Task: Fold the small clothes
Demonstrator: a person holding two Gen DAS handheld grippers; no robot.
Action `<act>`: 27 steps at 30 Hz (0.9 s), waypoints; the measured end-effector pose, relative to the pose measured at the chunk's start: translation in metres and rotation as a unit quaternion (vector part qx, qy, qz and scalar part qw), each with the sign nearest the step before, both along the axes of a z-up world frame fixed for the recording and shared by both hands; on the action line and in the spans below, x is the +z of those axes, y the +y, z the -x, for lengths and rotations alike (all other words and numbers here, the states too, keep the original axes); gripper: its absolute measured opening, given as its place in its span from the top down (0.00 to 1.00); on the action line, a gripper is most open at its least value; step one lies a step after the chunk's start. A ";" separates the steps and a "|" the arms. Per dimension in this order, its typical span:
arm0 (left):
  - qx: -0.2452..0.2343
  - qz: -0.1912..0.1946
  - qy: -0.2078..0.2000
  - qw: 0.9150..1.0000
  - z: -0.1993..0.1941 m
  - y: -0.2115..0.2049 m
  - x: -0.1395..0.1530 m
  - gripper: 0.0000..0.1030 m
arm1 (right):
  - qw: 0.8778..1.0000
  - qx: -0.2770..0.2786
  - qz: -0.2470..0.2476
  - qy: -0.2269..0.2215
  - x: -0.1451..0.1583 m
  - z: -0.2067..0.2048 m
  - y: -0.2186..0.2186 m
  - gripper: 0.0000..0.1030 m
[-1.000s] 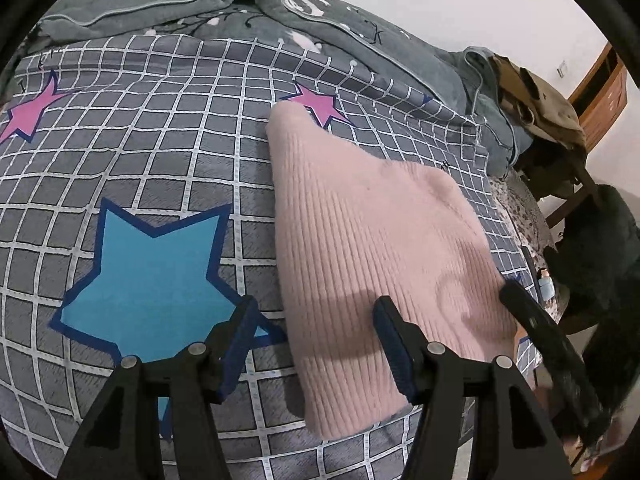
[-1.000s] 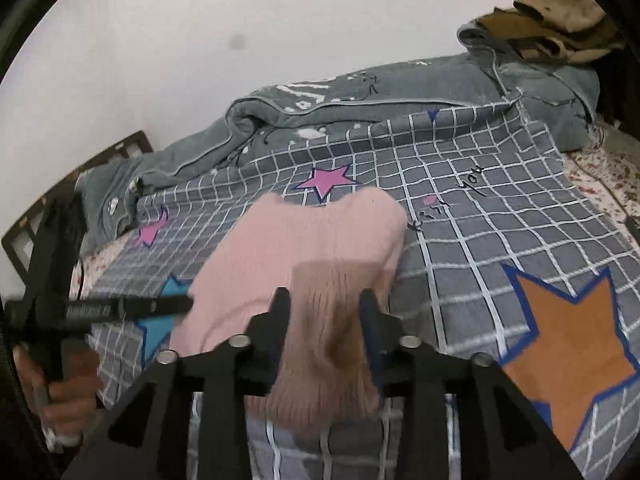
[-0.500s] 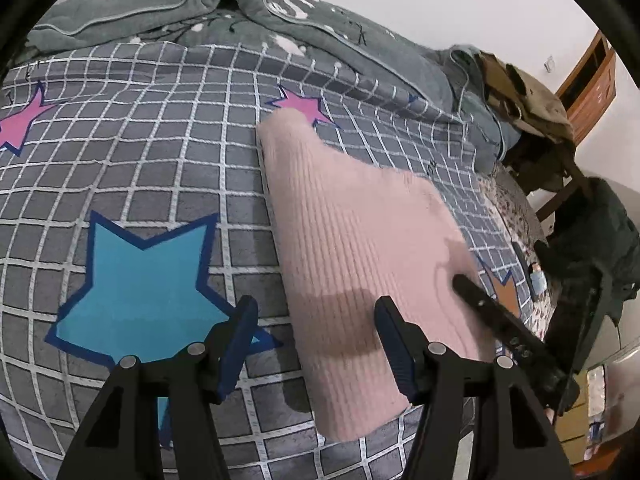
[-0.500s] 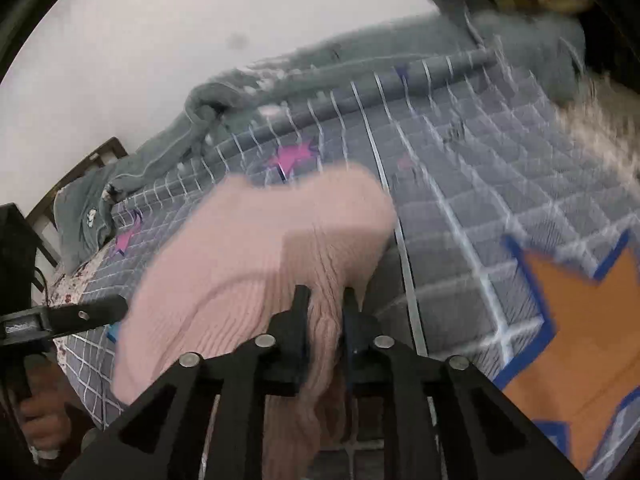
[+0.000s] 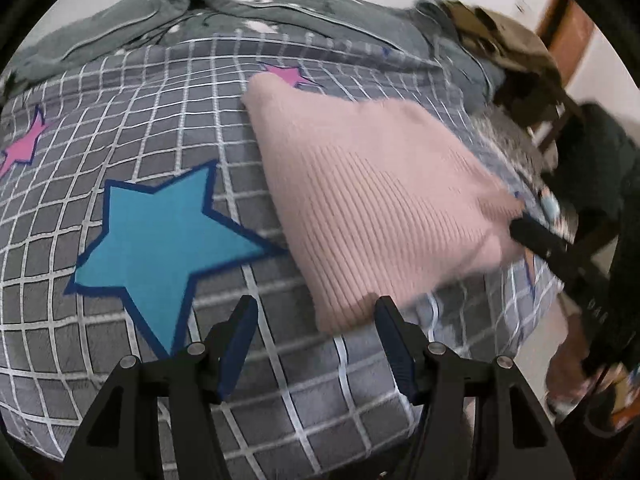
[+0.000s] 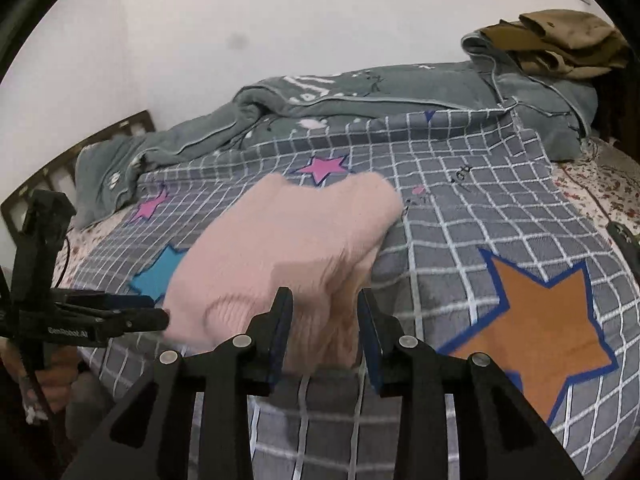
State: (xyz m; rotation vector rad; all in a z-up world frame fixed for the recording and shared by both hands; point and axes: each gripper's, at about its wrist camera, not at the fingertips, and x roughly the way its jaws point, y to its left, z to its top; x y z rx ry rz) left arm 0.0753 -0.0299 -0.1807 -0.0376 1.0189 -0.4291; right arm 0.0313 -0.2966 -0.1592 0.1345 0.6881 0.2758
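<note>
A folded pink ribbed knit garment (image 5: 372,200) lies on the grey checked bed cover (image 5: 120,120); it also shows in the right wrist view (image 6: 288,240). My left gripper (image 5: 314,332) is open and empty, just off the garment's near corner. My right gripper (image 6: 325,332) is open, its jaws on either side of the garment's near folded edge. The right gripper also shows at the garment's right corner in the left wrist view (image 5: 536,240), and the left gripper shows in the right wrist view (image 6: 132,316).
A grey quilt (image 6: 360,92) is bunched along the far side of the bed. Brown clothes (image 6: 560,40) lie on it at the far right. A wooden chair (image 5: 560,92) and dark clothing stand beside the bed. The bed's edge is close below both grippers.
My right gripper was shut on the garment's edge half a second ago and has now opened. My left gripper has drawn back toward the bed's near edge, still open.
</note>
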 end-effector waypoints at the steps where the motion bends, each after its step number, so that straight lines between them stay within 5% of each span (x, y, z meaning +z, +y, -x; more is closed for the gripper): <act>1: -0.005 -0.014 -0.006 1.000 0.005 -0.004 -0.001 0.43 | 1.000 0.009 0.000 -0.001 -0.001 0.007 -0.001 0.68; 7: -0.020 -0.083 -0.026 0.996 0.012 -0.030 -0.009 0.44 | 0.998 0.047 0.048 0.009 -0.013 0.022 0.012 0.67; 11: -0.020 -0.089 -0.038 0.995 0.009 -0.039 -0.007 0.56 | 0.998 0.044 0.042 -0.004 -0.014 0.022 0.015 0.67; 14: -0.012 -0.077 -0.034 0.996 0.005 -0.038 -0.004 0.70 | 0.998 0.053 0.022 -0.009 -0.014 0.015 0.018 0.68; 16: -0.002 -0.061 -0.037 0.997 0.004 -0.031 0.000 0.79 | 0.998 0.056 0.017 -0.009 -0.015 0.009 0.021 0.93; 21: 0.016 0.019 -0.008 1.000 0.002 -0.003 0.002 0.87 | 0.999 0.031 -0.025 -0.032 -0.011 0.010 -0.005 0.94; 23: 0.017 0.023 -0.001 1.000 0.002 -0.003 -0.002 0.87 | 0.999 0.029 -0.037 -0.010 -0.021 0.009 -0.011 0.95; 27: 0.016 0.005 0.001 1.000 0.003 -0.010 -0.006 0.86 | 0.999 0.035 0.021 0.004 -0.038 0.013 0.003 0.95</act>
